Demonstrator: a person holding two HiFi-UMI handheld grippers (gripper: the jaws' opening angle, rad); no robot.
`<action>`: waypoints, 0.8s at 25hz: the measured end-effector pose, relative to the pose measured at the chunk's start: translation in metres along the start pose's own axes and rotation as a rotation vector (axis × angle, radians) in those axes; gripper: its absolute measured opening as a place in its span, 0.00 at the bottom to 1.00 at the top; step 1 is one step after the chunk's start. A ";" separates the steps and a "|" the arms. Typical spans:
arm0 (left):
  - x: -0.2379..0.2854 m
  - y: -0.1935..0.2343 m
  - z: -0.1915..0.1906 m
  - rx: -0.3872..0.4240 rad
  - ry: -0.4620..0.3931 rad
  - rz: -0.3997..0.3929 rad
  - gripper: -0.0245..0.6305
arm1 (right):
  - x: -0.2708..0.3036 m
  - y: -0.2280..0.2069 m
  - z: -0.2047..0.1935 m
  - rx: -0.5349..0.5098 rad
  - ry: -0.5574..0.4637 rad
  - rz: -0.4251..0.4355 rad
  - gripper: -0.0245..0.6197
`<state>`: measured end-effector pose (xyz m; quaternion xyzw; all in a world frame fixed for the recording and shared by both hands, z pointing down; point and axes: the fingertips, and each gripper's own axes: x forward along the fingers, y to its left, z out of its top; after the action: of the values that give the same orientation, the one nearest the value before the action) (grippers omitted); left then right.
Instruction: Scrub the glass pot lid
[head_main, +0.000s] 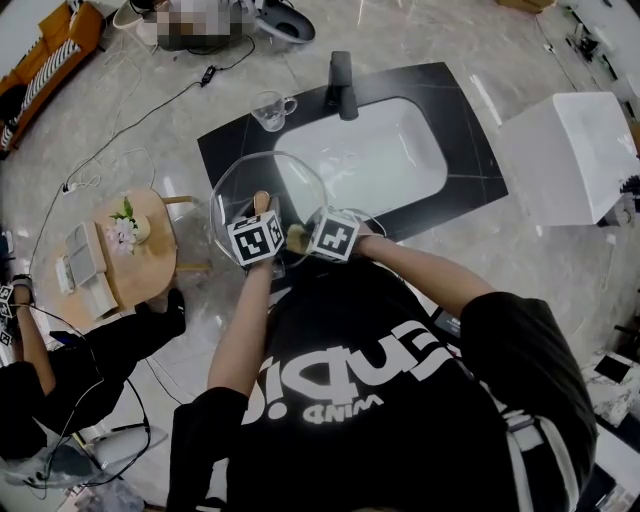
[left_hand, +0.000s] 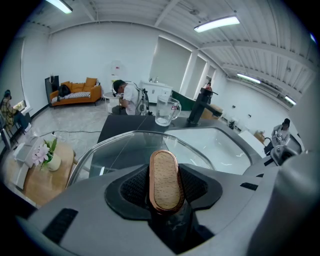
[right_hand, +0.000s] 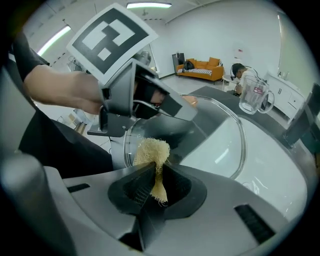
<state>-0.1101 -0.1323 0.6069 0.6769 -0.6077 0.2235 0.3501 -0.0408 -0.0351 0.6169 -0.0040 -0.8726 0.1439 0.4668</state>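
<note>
My left gripper (head_main: 260, 212) is shut on the wooden, copper-rimmed handle (left_hand: 165, 181) of the glass pot lid (head_main: 262, 190). It holds the lid tilted over the front edge of the black counter. In the left gripper view the lid's clear rim (left_hand: 131, 138) arcs ahead of the jaws. My right gripper (head_main: 305, 238) sits just right of the lid, shut on a tan loofah scrubber (right_hand: 150, 154). The scrubber's tuft pokes out past the jaws close to the lid (right_hand: 226, 134), beside the left gripper (right_hand: 134, 96). Whether the tuft touches the glass is unclear.
A white sink (head_main: 372, 152) is set into the black counter (head_main: 232, 145), with a black faucet (head_main: 342, 86) and a glass pitcher (head_main: 270, 108) behind it. A round wooden side table (head_main: 140, 265) with flowers stands at left and a white box (head_main: 575, 155) at right. Cables cross the floor.
</note>
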 end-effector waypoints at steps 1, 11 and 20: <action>0.000 0.000 0.000 0.000 0.000 -0.001 0.32 | 0.002 0.004 0.001 -0.012 0.005 0.005 0.10; 0.001 0.001 0.000 -0.001 0.001 -0.003 0.32 | 0.019 0.025 0.014 -0.116 0.039 0.019 0.10; 0.000 0.000 0.000 0.004 -0.005 -0.009 0.32 | 0.018 0.025 0.014 -0.106 0.041 0.036 0.10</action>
<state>-0.1104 -0.1325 0.6073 0.6810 -0.6050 0.2214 0.3482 -0.0654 -0.0120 0.6181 -0.0474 -0.8690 0.1057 0.4811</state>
